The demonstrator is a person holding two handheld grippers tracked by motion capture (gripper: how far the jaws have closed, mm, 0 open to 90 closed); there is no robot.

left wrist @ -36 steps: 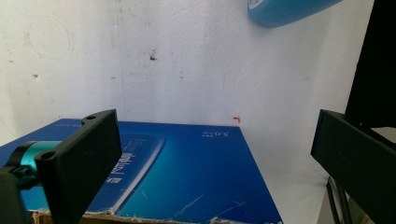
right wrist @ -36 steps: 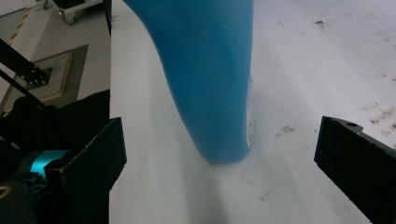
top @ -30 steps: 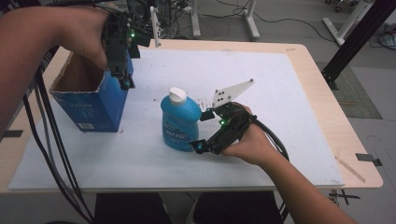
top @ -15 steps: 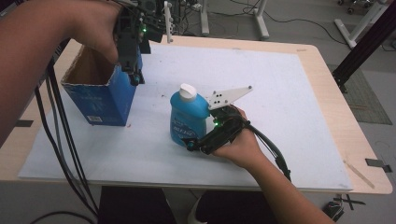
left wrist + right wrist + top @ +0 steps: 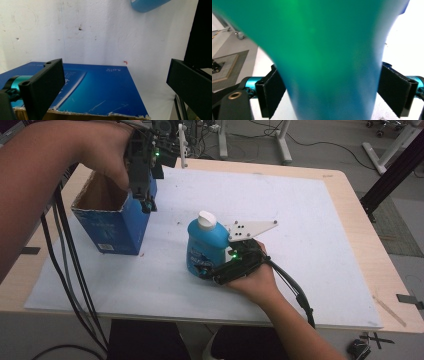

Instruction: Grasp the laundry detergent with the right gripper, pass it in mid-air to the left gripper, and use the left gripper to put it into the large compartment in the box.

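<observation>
White sheet (image 5: 320,220) covers the table (image 5: 360,215), working surface. Blue carton (image 5: 112,222) stands open-topped at left; left gripper (image 5: 146,202) hangs over its near wall, jaws spread, gripping nothing, likely to steady it. Blue bottle (image 5: 204,247) stands upright mid-sheet, white cap (image 5: 206,219) on. Right gripper (image 5: 212,272) has just been closing, jaws pressed on bottle's lower body, probably for a lift into the carton.

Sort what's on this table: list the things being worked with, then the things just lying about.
In use:
- blue bottle with white cap, between the pads of the right gripper, jaws just closing on it
- open blue box, left gripper at its rim

Lying about:
- white sheet covering the table
- wooden stick at the table's right edge
</observation>
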